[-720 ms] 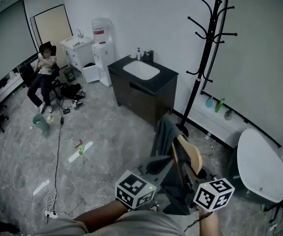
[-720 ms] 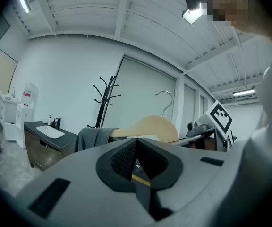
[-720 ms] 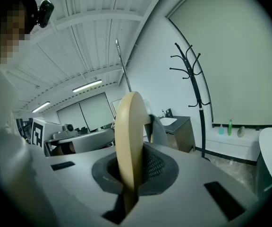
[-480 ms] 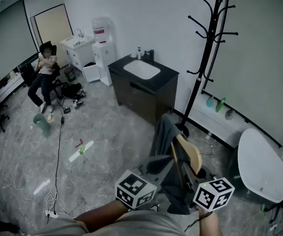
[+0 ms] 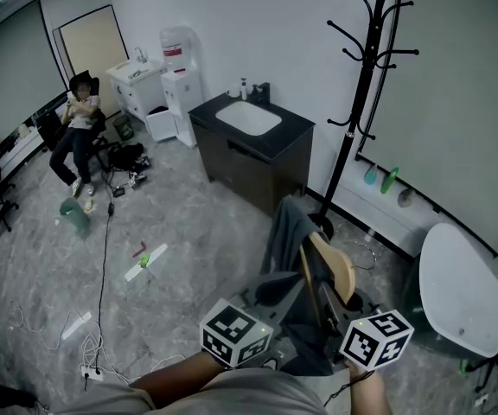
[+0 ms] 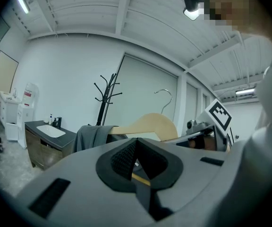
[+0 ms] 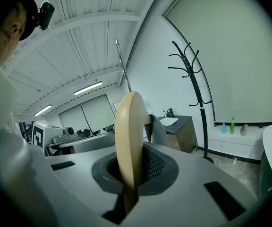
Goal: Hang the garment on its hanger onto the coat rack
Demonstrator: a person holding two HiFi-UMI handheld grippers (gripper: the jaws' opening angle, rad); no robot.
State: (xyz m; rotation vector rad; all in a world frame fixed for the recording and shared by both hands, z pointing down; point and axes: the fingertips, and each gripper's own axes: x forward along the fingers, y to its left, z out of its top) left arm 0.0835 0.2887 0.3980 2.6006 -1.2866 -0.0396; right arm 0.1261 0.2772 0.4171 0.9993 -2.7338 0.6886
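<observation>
Far left in the head view, a person [image 5: 76, 126] sits in a chair by the wall, w/ a green container [image 5: 73, 218] on the floor beside them. A thin cable [image 5: 102, 275] runs down the floor to a power strip [image 5: 88, 373]. Next right is a white water dispenser [image 5: 180, 80], then a black sink cabinet [image 5: 258, 167] w/ a white basin [image 5: 249, 118] in its top.

My left gripper [image 6: 135, 161] has its jaws drawn together. A thin tan strip shows pinched betw. the pads, the lower bar of the hanger [image 6: 150, 126] as far as I can tell. The hanger is wooden, its metal hook [image 6: 164, 96] pointing up. The grey garment [image 5: 285, 236] drapes over the hanger's far end and hangs toward the floor.

My right gripper [image 7: 129, 171] is clamped on the hanger's wide wooden shoulder, which stands edge-on betw. the jaws.

The coat rack [image 5: 359, 102] stands just right of the cabinet, close to the wall – black pole, curved hooks up top. In the head view the garment's top edge sits just in front of the rack's base. Hanger and garment are low in front of me, well apart from the hooks. The cabinet's front corner is near the garment's upper left.

Behind the pole, a low ledge carries small bottles [image 5: 388, 180]. Far right, a white round tabletop [image 5: 459, 290] sits near my right gripper.
</observation>
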